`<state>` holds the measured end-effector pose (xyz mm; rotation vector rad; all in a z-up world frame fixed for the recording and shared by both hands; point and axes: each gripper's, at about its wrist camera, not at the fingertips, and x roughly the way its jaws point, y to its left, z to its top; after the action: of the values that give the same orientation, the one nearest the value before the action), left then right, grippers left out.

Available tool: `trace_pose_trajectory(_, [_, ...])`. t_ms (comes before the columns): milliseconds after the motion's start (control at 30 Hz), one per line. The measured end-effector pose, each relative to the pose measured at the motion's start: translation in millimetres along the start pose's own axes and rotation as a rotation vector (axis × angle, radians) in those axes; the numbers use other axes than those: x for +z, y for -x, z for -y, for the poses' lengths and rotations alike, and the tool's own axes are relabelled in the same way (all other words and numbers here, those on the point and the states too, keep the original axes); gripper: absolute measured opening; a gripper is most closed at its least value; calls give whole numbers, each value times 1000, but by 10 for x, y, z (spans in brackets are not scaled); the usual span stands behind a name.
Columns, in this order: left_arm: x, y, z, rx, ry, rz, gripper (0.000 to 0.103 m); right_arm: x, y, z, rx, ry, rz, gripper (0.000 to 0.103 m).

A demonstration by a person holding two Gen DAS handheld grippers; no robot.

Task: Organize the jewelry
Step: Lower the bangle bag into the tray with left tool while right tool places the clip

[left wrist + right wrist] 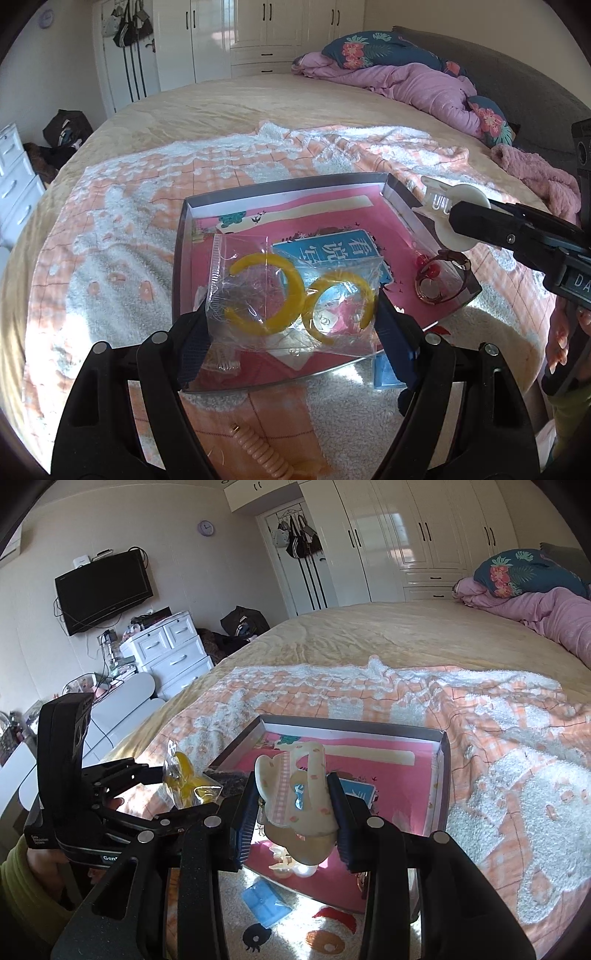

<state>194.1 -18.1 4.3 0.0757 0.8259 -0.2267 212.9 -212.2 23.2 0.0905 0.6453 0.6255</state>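
Note:
My left gripper (291,317) is shut on a clear plastic bag (258,258) with two yellow hoop earrings (275,293), held above a shallow pink-lined box (332,212) on the bed. The bag also shows in the right wrist view (184,779). My right gripper (293,808) is shut on a cream hair claw clip (295,797), held over the box's (354,733) near right part. The clip also shows in the left wrist view (454,214). A round brown-rimmed trinket with red beads (439,280) lies in the box's right corner.
The box sits on an orange-and-white fluffy blanket (110,221) on a beige bed. A peach coiled hair tie (262,454) lies near my left gripper. A blue square piece (266,901) lies by the box's near edge. Pink bedding (406,85) is piled far right.

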Motion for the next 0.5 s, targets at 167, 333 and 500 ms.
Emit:
trace_pose_trajectory(167, [-27,-135,33,-11,-19,-14,72,19,-158,63,-19,-7,-30,35])
trace_pose_trajectory(333, [-103,-284,11,-15,-8,-47,72,-18,-378,109,-27,-17,-86,35])
trace_pose_trajectory(500, [-161,-361,-9,-7,-10,-64,72,-85,-573,103,-34,-11,-135,35])
